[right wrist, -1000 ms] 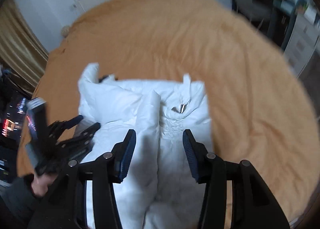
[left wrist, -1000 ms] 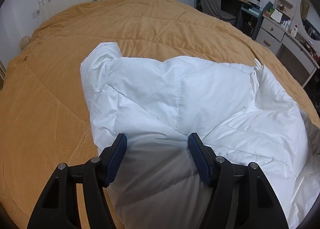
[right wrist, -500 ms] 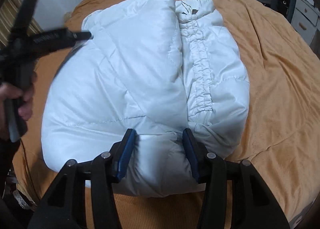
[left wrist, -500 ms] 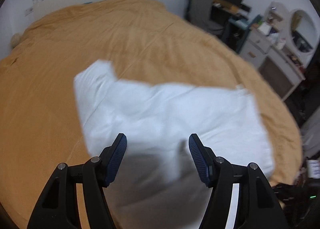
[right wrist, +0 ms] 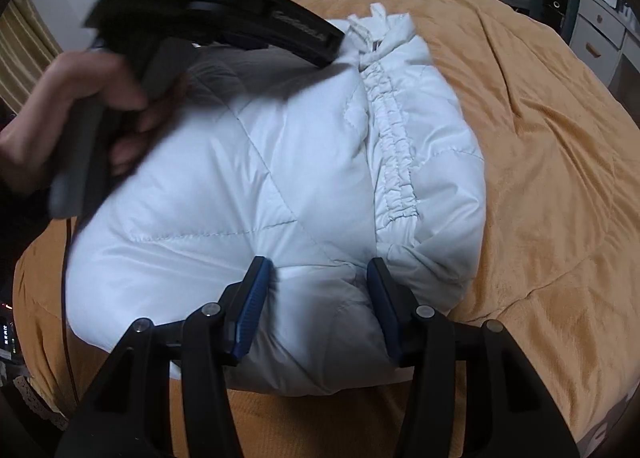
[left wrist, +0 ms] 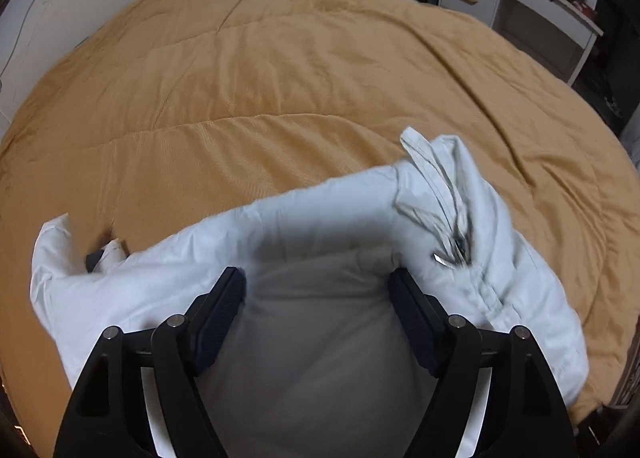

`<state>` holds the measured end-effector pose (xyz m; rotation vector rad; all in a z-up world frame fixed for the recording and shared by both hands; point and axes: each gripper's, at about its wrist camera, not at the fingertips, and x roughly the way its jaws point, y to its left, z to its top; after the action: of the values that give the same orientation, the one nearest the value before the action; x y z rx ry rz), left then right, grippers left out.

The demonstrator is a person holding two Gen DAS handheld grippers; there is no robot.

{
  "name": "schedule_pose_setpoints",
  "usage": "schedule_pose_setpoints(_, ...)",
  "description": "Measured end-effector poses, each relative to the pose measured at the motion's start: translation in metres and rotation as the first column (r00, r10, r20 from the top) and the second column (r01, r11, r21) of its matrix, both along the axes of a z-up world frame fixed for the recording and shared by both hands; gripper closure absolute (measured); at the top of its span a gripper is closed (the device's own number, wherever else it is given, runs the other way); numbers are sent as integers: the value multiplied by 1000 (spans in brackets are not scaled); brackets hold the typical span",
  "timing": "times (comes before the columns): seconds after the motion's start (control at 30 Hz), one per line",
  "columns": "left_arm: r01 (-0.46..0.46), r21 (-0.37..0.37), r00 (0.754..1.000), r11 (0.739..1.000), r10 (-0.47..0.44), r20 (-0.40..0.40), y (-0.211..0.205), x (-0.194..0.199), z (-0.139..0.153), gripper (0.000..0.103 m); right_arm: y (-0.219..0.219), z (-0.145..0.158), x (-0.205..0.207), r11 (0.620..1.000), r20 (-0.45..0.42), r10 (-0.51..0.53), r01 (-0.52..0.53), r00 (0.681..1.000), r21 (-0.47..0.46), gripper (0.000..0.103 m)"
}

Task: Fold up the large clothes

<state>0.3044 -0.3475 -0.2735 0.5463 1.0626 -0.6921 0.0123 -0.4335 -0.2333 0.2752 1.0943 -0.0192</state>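
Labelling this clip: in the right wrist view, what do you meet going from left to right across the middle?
Person's hand → white puffer jacket → its gathered zipper seam → orange bedspread.

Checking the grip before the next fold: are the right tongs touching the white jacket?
Touching. In the right wrist view the right tongs pinch a bulge of the white jacket between both pads.

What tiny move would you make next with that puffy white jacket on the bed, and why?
Probably press the near edge flat. The white puffer jacket lies bundled on the orange bedspread, still bulging. The right hand-held gripper straddles its near hem, and the left hand-held gripper, jaws opening, hovers over the fabric.
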Motion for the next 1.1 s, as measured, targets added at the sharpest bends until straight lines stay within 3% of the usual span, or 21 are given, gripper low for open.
schedule_pose_setpoints(0.13, -28, 2, 999, 1000, 28, -31, -6, 19, -6, 27, 1, -2, 4, 1000, -5, -9, 9, 1000, -27, 51)
schedule_pose_setpoints(0.23, -96, -109, 995, 989, 98, 14, 21, 24, 41, 30, 2, -2, 2, 1000, 0, -8, 8, 1000, -12, 50)
schedule_pose_setpoints(0.33, -132, -262, 987, 956, 151, 53, 74, 2, 98, 28, 5, -1, -4, 1000, 16, -6, 6, 1000, -16, 50)
schedule_pose_setpoints(0.4, -113, -271, 987, 956, 139, 79, 105, -26, 112, 28, 5, -2, -6, 1000, 21, -12, 12, 1000, -2, 49)
schedule_pose_setpoints(0.5, -86, -218, 988, 972, 112, 107, 144, -79, 98, 28, 2, -3, -6, 1000, 21, -16, 16, 1000, 20, 49)
schedule_pose_setpoints(0.63, -58, -139, 990, 989, 75, 119, 175, -145, 40, 28, -8, -6, -4, 999, 25, -19, 17, 1000, 48, 49)
schedule_pose_setpoints(0.7, -121, -197, 978, 973, 151, 142, 191, -167, 23, 28, -8, -7, -4, 998, 18, -18, 17, 1000, 52, 48)
schedule_pose_setpoints(0.77, -188, -239, 976, 953, 208, 60, 201, -175, 18, 28, -11, -8, -3, 998, 14, -17, 16, 1000, 59, 48)
schedule_pose_setpoints(0.93, -145, -237, 985, 961, 163, 56, 209, -194, 24, 28, -10, -5, -1, 998, -5, -22, 22, 1000, 50, 48)
schedule_pose_setpoints(1.0, -174, -248, 981, 953, 190, 39, 212, -193, 20, 28, -14, 12, -3, 996, 13, -38, 37, 999, 83, 48)
schedule_pose_setpoints(1.1, -173, -252, 982, 952, 187, 32, 209, -192, 17, 27, -7, 56, 5, 999, 118, -3, -1, 993, 34, 48)
